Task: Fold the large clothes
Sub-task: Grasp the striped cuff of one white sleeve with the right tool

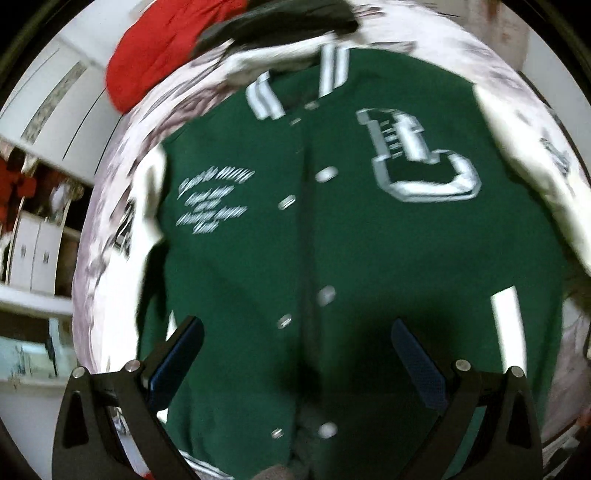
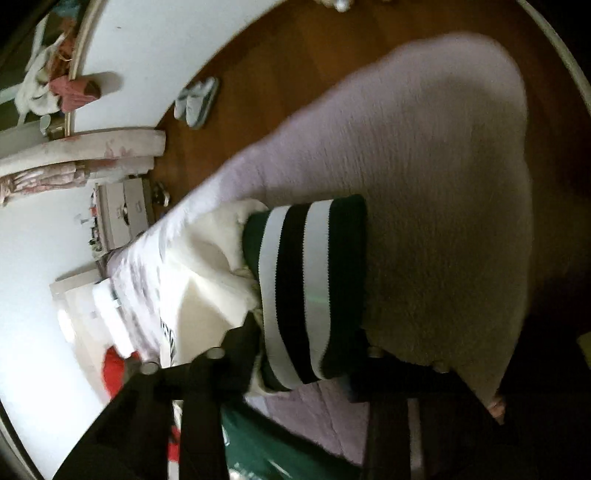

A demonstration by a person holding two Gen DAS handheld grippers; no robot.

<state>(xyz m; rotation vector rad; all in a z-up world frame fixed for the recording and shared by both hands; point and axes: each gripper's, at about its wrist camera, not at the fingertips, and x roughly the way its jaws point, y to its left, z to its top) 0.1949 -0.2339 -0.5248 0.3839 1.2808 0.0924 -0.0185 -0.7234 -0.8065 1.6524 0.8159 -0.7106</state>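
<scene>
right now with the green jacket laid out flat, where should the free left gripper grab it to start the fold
Probably the left cream sleeve, near its shoulder seam, coming in from the outer edge. The green jacket lies flat, buttoned and face up, so its body gives no raised fold to pinch, while the sleeve edge is exposed on the bedspread. The left gripper is open above the hem; the right gripper seems shut on the striped cuff.

My left gripper [image 1: 297,345] hangs with jaws spread over the green jacket [image 1: 332,240], whose front lies bare beneath me. A red garment [image 1: 147,62] and a dark one [image 1: 280,22] crowd the collar end. The striped cuff [image 2: 306,291] fills my right gripper [image 2: 314,350]; beyond it, the pale rug [image 2: 424,166] lies bare.
</scene>
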